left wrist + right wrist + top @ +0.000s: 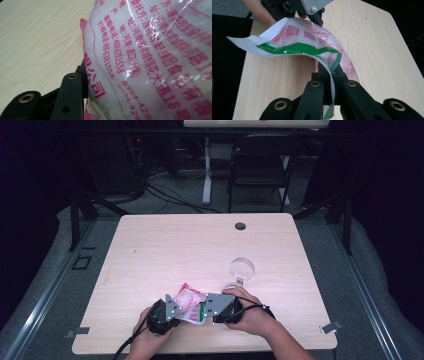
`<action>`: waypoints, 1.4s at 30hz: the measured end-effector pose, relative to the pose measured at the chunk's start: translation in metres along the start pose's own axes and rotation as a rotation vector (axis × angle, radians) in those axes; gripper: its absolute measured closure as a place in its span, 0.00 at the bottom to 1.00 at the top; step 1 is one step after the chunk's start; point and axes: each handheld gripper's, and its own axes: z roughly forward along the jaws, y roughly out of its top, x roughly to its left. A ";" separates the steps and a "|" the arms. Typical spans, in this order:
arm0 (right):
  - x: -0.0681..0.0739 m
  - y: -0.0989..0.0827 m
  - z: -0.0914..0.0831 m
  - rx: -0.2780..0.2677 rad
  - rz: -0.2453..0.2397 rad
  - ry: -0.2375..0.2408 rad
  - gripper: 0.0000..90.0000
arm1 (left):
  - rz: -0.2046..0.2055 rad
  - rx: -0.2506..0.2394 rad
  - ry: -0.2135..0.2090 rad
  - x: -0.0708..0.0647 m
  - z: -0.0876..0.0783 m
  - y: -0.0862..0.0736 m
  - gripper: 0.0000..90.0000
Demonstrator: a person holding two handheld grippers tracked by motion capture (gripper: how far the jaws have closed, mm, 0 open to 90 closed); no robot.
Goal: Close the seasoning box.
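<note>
A clear plastic bag (pixel 190 301) with pink print and a green stripe hangs between my two grippers near the table's front edge. My left gripper (pixel 181 308) is shut on the bag's left side. In the left gripper view one black finger (pixel 71 97) lies against the printed bag (pixel 150 57), and the other finger is hidden behind it. My right gripper (pixel 203 310) is shut on the bag's opposite edge. In the right gripper view the jaws (pixel 330 75) pinch the thin film just below the green stripe of the bag (pixel 297 40). The left gripper (pixel 318 18) grips the far end.
A clear round glass (pixel 242 268) stands on the wooden table (pixel 150 250) just beyond my right hand. A dark grommet (pixel 240 226) sits near the far edge. A black chair (pixel 260 165) and cables lie behind the table.
</note>
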 end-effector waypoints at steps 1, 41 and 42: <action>0.000 0.000 0.000 0.006 -0.004 0.002 1.00 | -0.001 -0.002 0.002 0.000 0.000 0.000 0.65; -0.022 -0.015 -0.022 -0.148 0.337 0.065 1.00 | 0.181 -0.060 0.199 0.001 -0.016 0.033 0.66; -0.023 -0.016 -0.022 -0.151 0.350 0.064 1.00 | 0.188 -0.059 0.204 0.001 -0.016 0.035 0.66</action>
